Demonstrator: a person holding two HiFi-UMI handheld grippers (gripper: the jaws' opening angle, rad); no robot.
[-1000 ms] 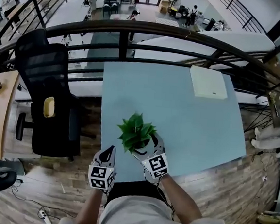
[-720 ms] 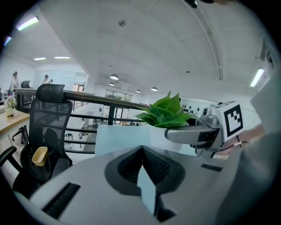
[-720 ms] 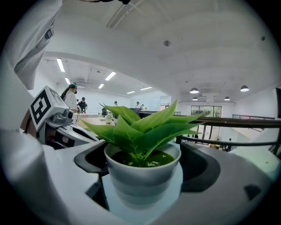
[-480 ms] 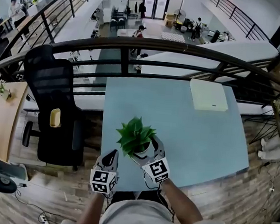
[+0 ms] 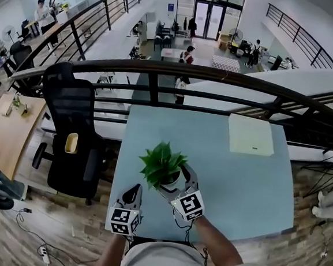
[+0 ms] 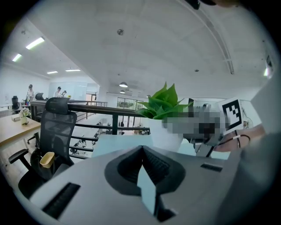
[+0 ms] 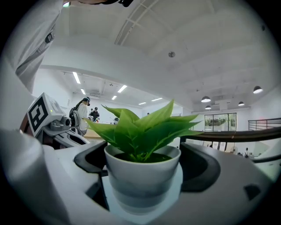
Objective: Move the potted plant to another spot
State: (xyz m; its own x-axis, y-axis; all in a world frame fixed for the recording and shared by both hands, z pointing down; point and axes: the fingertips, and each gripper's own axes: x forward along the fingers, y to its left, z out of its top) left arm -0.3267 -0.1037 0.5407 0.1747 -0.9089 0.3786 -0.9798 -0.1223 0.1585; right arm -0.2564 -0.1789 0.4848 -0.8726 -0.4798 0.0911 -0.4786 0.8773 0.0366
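Where the plant (image 5: 162,163) is held: over the near part of the light-blue tabletop (image 5: 237,182), close to its near edge and well short of the railing; whether the pot is set down or raised cannot be told.
Plant: pointed green leaves are carried upright in a small white pot (image 7: 142,176).
Right tongs (image 5: 174,179): clamped on the pot, with one dark jaw seen at each side of it in the right gripper view.
Left tongs (image 5: 135,189): the jaws are pressed together at the tips with nothing pinched; they are held just left of the plant, at the near edge of the tabletop, apart from the pot.
Marks: a black-and-white square pattern is borne on the cube (image 5: 188,205) of the right tongs, and a like one on the cube of the left.
Box (image 5: 250,135): white and flat, laid at the far right corner of the tabletop, well apart from the plant.
Railing (image 5: 217,82): black and curved, set just beyond the far edge of the tabletop.
Chair (image 5: 71,133): black, placed beside the left edge of the tabletop; a yellow thing (image 5: 72,143) is seen on its seat.
Desk (image 5: 4,135): wooden, further left.
Floor (image 5: 59,230): wood planks, with cables trailed across them at the lower left.
Beyond the railing: people (image 5: 186,55) are seen on a lower level.
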